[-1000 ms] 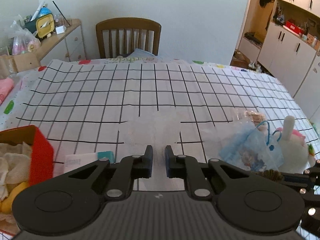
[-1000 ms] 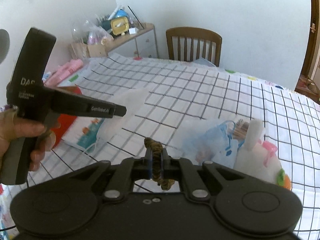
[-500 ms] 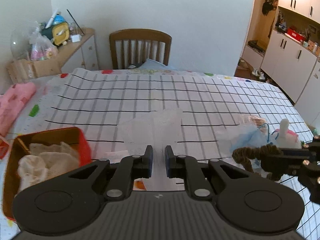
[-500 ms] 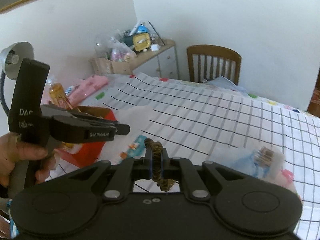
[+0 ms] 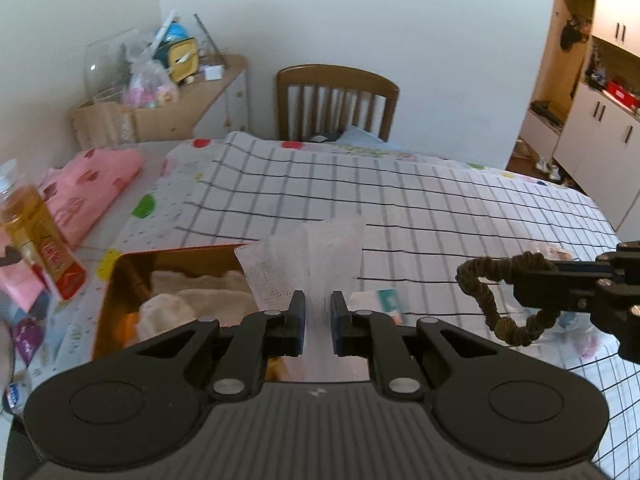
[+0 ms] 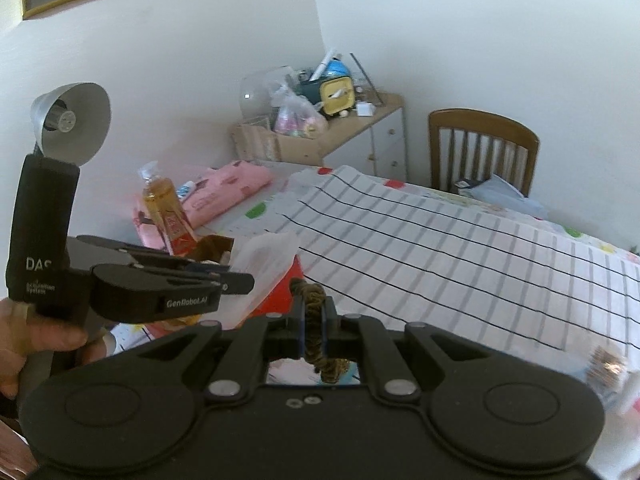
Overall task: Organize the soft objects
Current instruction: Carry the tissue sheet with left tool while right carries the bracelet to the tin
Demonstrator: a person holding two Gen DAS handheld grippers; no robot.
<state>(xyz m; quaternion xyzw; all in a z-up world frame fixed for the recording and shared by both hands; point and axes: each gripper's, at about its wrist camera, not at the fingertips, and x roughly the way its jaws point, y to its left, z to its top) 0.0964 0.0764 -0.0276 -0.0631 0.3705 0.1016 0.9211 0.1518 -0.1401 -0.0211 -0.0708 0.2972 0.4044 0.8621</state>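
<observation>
White walls and a wooden chair (image 5: 337,100) close off the far side of the bench (image 5: 440,208), which is covered by a black-gridded white cloth. From the left wrist view, the left hand-held gripper (image 5: 318,322) is held level above the near left part of the bench, its jaws drawn close on a piece of white mesh fabric (image 5: 304,256) that fans upward and forward from between them. Just below and to the left sits a red box (image 5: 120,280) with cream cloths (image 5: 192,296) inside; the mesh hangs over its right rim. An amber bottle (image 5: 36,240) and a folded pink cloth (image 5: 92,184) lie beyond the box's left side. At the right edge the right hand-held gripper (image 5: 516,280) comes in sideways, pinching a brown scrunchie (image 5: 500,300) that loops down in the air. Open cloth stretches between the box and the chair.

Seen from the right wrist view, the right hand-held gripper (image 6: 314,326) has its jaws nearly closed on the scrunchie (image 6: 314,300), held upright. The left hand-held gripper (image 6: 236,280) shows at left, gripped by a hand (image 6: 44,344), pointing right over the red box (image 6: 280,296) with the mesh (image 6: 268,264) in front of it. A lamp (image 6: 72,120) stands behind.
</observation>
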